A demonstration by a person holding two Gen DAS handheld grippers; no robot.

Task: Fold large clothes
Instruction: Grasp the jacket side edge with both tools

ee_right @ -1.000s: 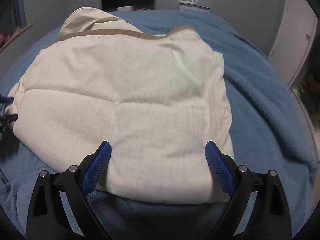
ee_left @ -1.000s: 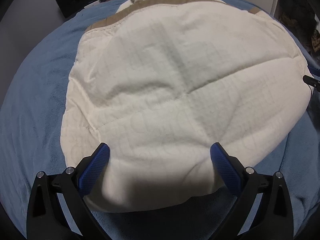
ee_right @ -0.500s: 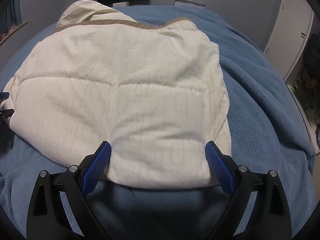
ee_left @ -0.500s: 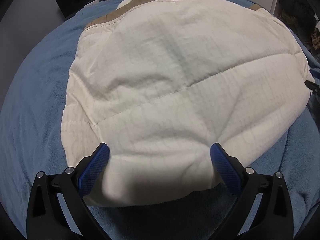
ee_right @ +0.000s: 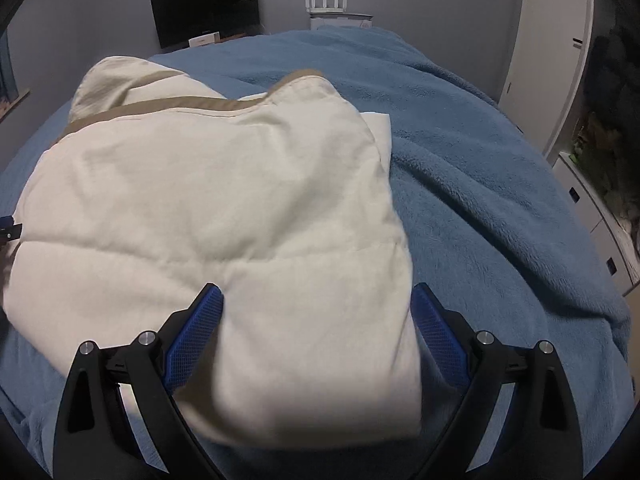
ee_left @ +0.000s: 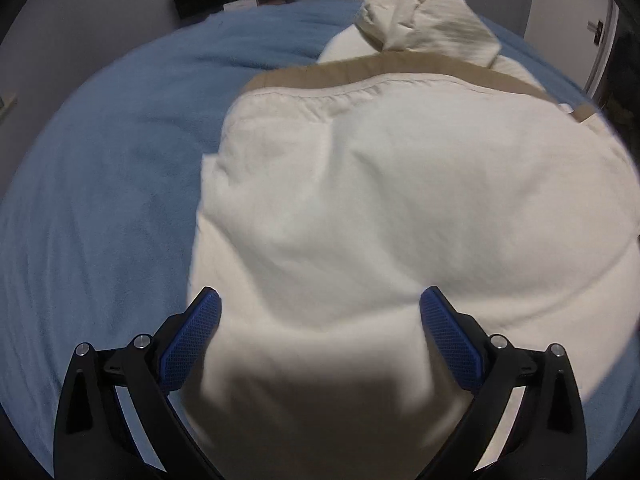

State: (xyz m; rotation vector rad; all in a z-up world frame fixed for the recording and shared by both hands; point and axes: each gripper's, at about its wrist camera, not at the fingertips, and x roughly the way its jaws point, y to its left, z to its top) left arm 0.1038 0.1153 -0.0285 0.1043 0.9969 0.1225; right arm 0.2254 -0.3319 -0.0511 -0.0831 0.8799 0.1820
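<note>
A cream quilted jacket (ee_left: pixel 400 200) with a tan trim band and a hood (ee_left: pixel 424 16) lies folded on a blue blanket (ee_left: pixel 100 180). My left gripper (ee_left: pixel 320 300) is open, and the jacket's near left edge fills the gap between its blue pads. In the right wrist view the same jacket (ee_right: pixel 220 200) stretches to the left, its hood (ee_right: pixel 108 80) at the far end. My right gripper (ee_right: pixel 318 294) is open too, straddling the jacket's near right corner. The cloth under both grippers is in shadow and blurred.
The blue blanket (ee_right: pixel 500 200) covers the bed, rumpled on the right side. A dark monitor (ee_right: pixel 208 12) and a white router (ee_right: pixel 326 0) stand against the far wall. White cupboards (ee_right: pixel 548 40) line the right.
Both grippers have pushed forward and dipped lower, so the jacket's near edge now sits deeper between their fingers. The cameras tilt up, showing more of the far wall.
</note>
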